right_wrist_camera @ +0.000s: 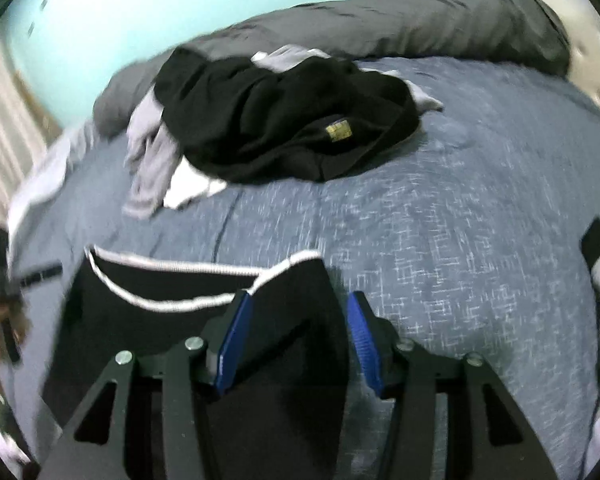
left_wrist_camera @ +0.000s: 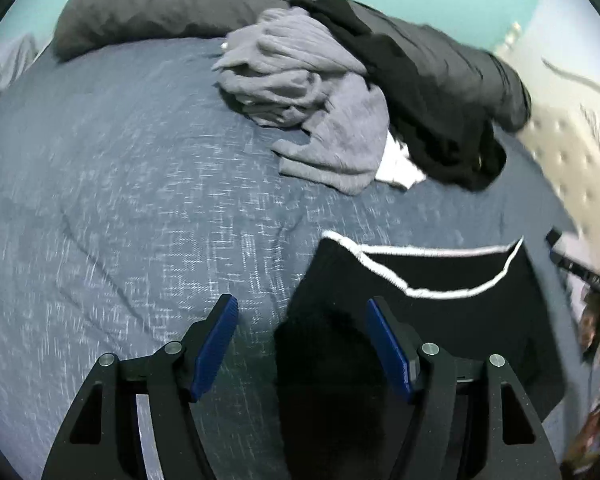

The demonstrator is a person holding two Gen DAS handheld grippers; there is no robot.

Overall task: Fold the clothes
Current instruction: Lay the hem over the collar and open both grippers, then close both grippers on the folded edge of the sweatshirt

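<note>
A black garment with white trim (left_wrist_camera: pixel 440 312) lies flat on the blue bedspread (left_wrist_camera: pixel 120 200), its trimmed opening facing away from me. My left gripper (left_wrist_camera: pixel 302 308) is open, over the garment's left edge, nothing between its blue pads. My right gripper (right_wrist_camera: pixel 300 304) is open over the same garment's (right_wrist_camera: pixel 160 320) right edge; cloth lies between and under its pads. A pile of unfolded clothes sits farther back: a grey knit (left_wrist_camera: pixel 300 92), a black top (right_wrist_camera: pixel 284 128) and a white piece (left_wrist_camera: pixel 398 164).
A long dark grey pillow (left_wrist_camera: pixel 160 4) lies along the far side by a turquoise wall. A tufted headboard (left_wrist_camera: pixel 572 160) is at the left wrist view's right. The other gripper shows at each view's edge (left_wrist_camera: pixel 592 276).
</note>
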